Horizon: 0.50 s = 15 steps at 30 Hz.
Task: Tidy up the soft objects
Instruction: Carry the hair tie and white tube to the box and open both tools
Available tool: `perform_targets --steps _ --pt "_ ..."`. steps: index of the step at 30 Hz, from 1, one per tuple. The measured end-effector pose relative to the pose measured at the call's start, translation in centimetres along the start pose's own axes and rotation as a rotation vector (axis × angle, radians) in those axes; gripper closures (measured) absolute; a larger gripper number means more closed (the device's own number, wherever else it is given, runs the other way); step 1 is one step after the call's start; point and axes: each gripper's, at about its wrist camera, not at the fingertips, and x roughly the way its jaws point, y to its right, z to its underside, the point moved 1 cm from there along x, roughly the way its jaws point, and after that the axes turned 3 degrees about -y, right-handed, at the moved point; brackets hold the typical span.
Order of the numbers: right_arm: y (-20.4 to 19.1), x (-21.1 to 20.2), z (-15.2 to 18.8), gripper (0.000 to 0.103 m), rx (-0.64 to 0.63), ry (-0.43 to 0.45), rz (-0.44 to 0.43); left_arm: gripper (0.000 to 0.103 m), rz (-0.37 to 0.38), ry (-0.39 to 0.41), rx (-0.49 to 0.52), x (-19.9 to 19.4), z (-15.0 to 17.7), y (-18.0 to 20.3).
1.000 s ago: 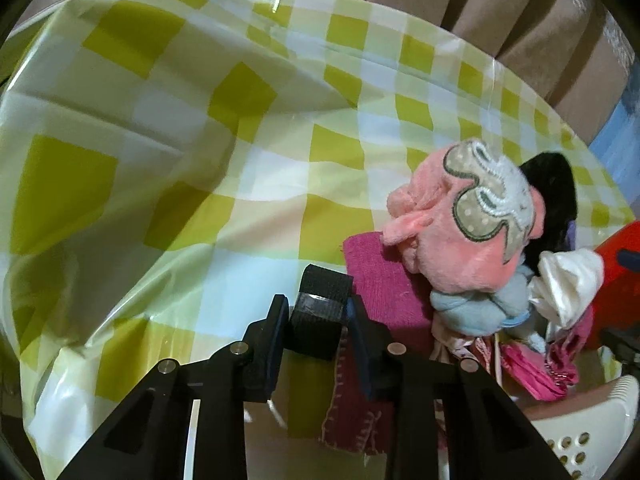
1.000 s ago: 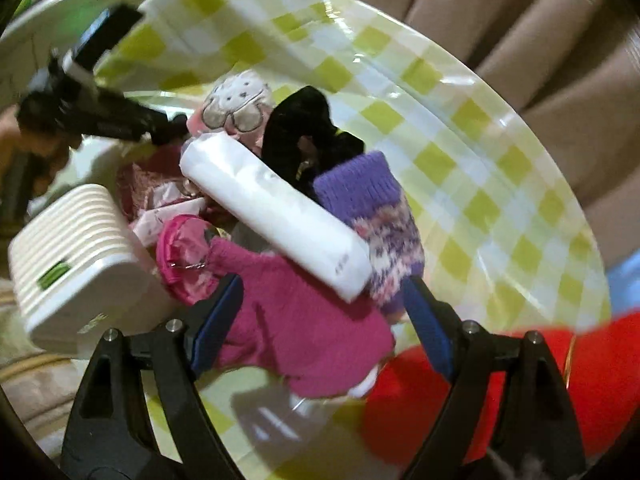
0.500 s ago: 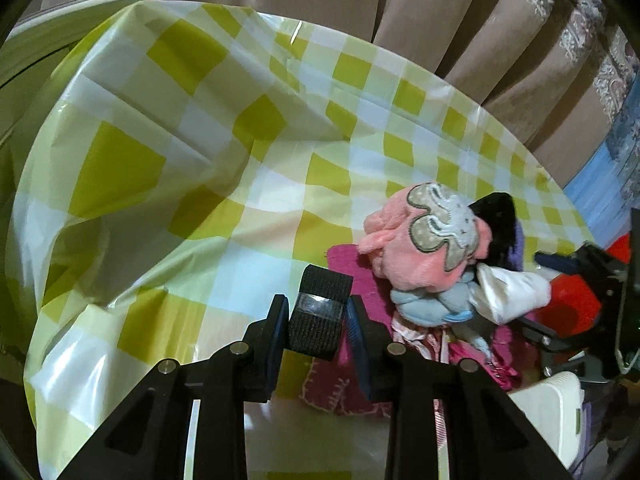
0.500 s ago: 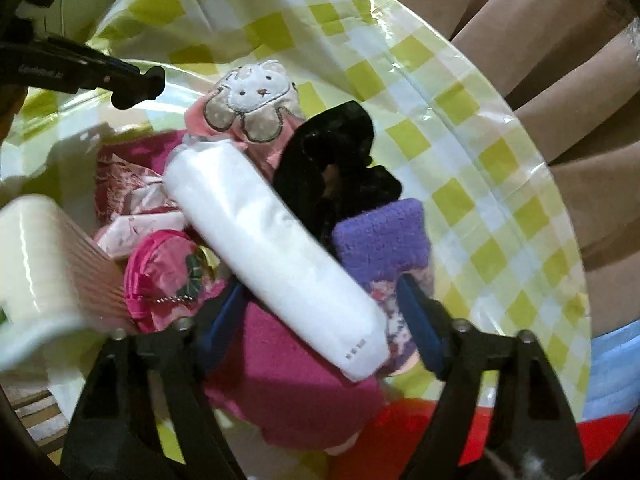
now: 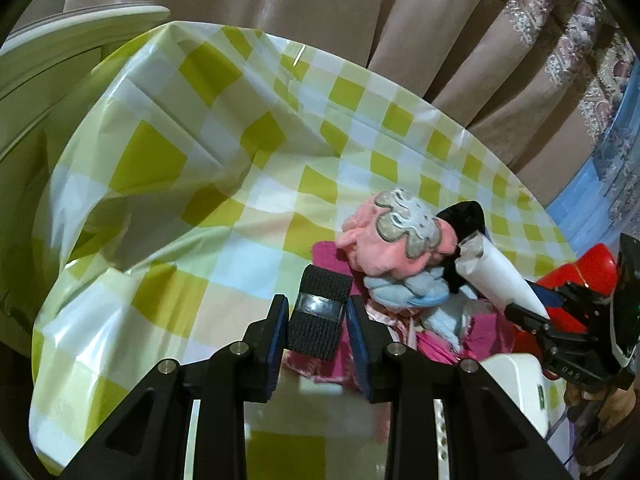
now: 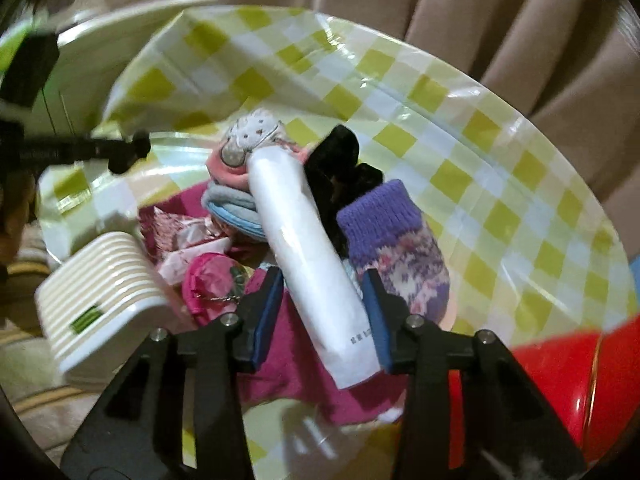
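Note:
My left gripper (image 5: pixel 318 322) is shut on a black elastic band (image 5: pixel 319 312) and holds it above the checked tablecloth. My right gripper (image 6: pixel 325 308) is shut on a white soft packet (image 6: pixel 308 248), lifted over the pile; it also shows in the left wrist view (image 5: pixel 496 280). The pile holds a pink plush (image 5: pixel 390 246), a light blue cloth (image 5: pixel 408 294), a black scrunchie (image 6: pixel 340 160), a purple knit mitten (image 6: pixel 394 240), a magenta cloth (image 6: pixel 292 360) and a pink pouch (image 6: pixel 212 284).
A white ribbed basket (image 6: pixel 100 300) stands at the left of the pile, seen low right in the left wrist view (image 5: pixel 516 380). A red container (image 6: pixel 560 380) sits at the right. Beige curtains (image 5: pixel 280 8) hang behind the yellow checked table (image 5: pixel 160 160).
My right gripper closed on the white packet and raised it. My left gripper drew back and up from the pile with the black band still in it.

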Motion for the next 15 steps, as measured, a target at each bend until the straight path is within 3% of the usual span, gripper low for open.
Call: perform_targets --steps 7,15 --pt "1.0 -3.4 1.9 0.068 0.178 0.069 -0.067 0.072 0.032 0.035 -0.032 -2.3 1.9 0.3" --pt "1.6 -7.6 5.3 0.069 0.335 0.13 -0.124 0.072 0.073 0.072 -0.049 -5.1 4.3 1.5"
